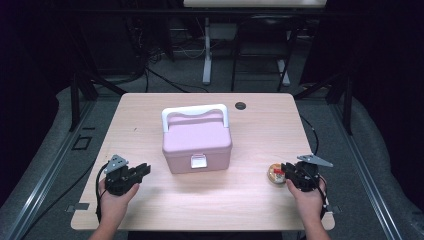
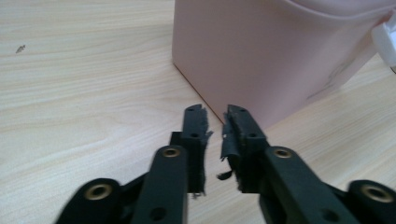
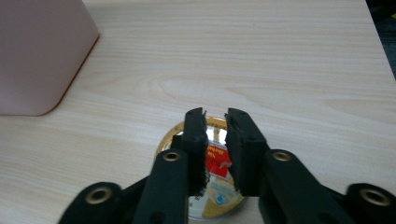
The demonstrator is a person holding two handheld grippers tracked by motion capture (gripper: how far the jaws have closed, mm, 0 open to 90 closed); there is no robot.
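Resting on the pale wood worktop [image 1: 150, 107], a pink box [image 1: 196, 142] with a white handle [image 1: 195, 112] and a white front latch [image 1: 198, 161] stands near the middle, lid down. The left gripper [image 1: 142, 171] sits low at the worktop's left front, held in the person's left hand [image 1: 116, 196], and points toward the box's near left corner; in the left gripper view its jaws stand nearly together with only a narrow slit between the frayed pads [image 2: 198, 140], nothing in it, and the box wall [image 2: 261, 51] lies just ahead of the tips, not touching. The right gripper [image 1: 286, 170] sits at the right front, in the right hand [image 1: 306, 197], over a small round gold-rimmed tin [image 3: 212, 172] with a red and white label, which lies flat on the worktop well to the right of the box. Its jaws are likewise almost closed, a thin gap left, poised above the tin's lid; whether the tips touch the lid I cannot tell.
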